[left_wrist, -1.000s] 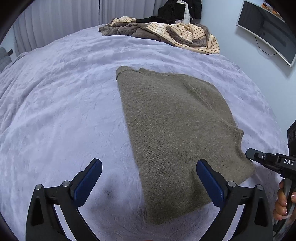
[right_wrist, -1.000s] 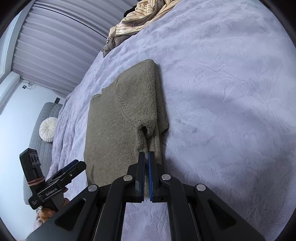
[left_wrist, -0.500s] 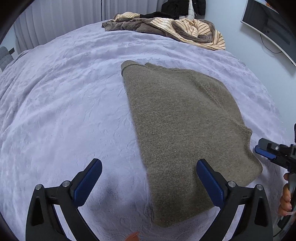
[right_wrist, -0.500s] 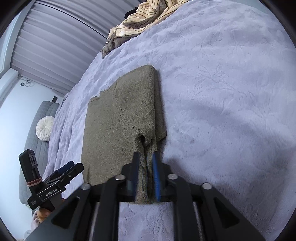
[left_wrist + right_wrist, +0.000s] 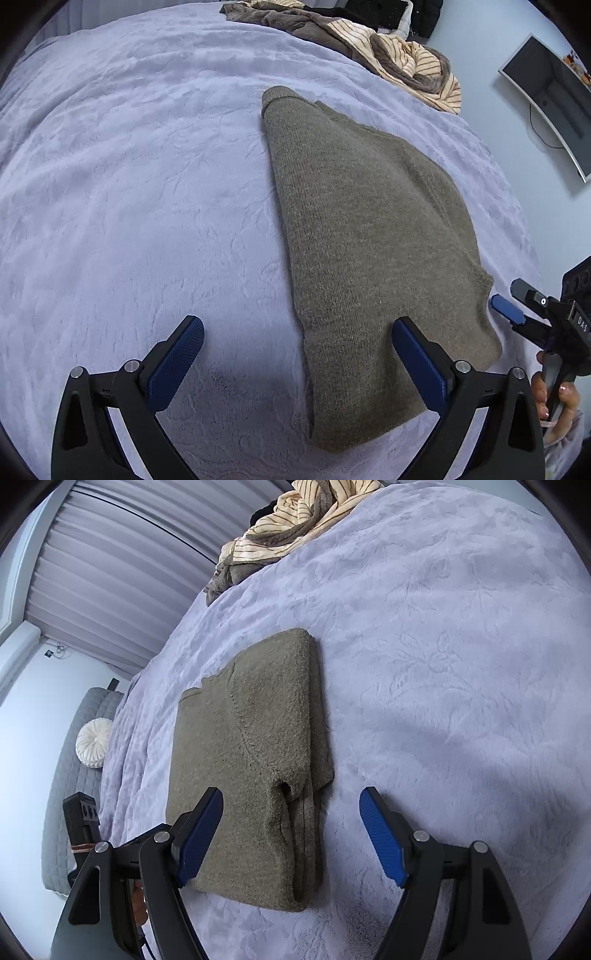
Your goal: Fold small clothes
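Note:
An olive knitted sweater (image 5: 369, 240) lies folded flat on the lilac bedspread (image 5: 147, 184). It also shows in the right wrist view (image 5: 255, 768), with a sleeve fold at its near right edge. My left gripper (image 5: 295, 358) is open and empty, just above the sweater's near left corner. My right gripper (image 5: 291, 838) is open and empty, over the sweater's near edge. The right gripper also shows at the far right of the left wrist view (image 5: 517, 306). The left gripper's body (image 5: 83, 823) shows at the left of the right wrist view.
A heap of striped cream and brown clothes (image 5: 399, 55) lies at the far end of the bed, also in the right wrist view (image 5: 288, 535). A monitor (image 5: 554, 99) hangs on the right wall. A grey seat with a white round cushion (image 5: 94, 742) stands beside the bed.
My right gripper was shut on the sweater's sleeve edge a second ago; it has opened wide and let go. The left gripper stays open and has moved slightly nearer.

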{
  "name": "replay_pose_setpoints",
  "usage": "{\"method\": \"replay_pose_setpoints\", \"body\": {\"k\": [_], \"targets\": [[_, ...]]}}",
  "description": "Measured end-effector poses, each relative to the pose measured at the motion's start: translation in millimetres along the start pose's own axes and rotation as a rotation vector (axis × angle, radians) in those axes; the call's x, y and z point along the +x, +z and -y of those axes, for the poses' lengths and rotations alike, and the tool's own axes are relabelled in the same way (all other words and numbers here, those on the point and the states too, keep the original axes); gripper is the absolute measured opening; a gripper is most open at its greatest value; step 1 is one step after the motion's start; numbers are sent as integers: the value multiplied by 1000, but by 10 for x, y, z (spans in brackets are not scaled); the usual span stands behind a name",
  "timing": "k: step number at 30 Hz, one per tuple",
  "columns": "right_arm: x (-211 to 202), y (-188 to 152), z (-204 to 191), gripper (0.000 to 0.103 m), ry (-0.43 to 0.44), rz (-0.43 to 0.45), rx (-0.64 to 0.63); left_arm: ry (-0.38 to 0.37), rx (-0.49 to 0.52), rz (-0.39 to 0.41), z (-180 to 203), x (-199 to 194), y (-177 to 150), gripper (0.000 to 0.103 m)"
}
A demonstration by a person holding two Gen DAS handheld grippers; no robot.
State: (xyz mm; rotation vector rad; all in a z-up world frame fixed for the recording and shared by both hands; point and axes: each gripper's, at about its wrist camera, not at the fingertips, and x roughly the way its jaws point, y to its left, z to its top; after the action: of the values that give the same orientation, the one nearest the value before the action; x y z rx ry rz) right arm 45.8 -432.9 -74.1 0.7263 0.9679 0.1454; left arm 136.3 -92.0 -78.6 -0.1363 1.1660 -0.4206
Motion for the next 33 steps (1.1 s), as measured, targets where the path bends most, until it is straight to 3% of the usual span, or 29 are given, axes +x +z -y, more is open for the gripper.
{"method": "replay_pose_setpoints", "body": {"k": [3,9,13,26,33], "targets": [[52,51,36,80,13,-2,16,-1,-7,6,11,44,108,102],[183,231,102,80,70,-11,65,-81,-51,-5,4,228,368,102],[290,311,132,80,63,-24,60,-49,-44,-9,59,357,485,102],[806,537,-153,80,11,-206,-138,-64,-26,1,135,534,621,102],[950,562,-253,80,163,-247,-136,-142,-35,-19,131,651,678,102]]}}
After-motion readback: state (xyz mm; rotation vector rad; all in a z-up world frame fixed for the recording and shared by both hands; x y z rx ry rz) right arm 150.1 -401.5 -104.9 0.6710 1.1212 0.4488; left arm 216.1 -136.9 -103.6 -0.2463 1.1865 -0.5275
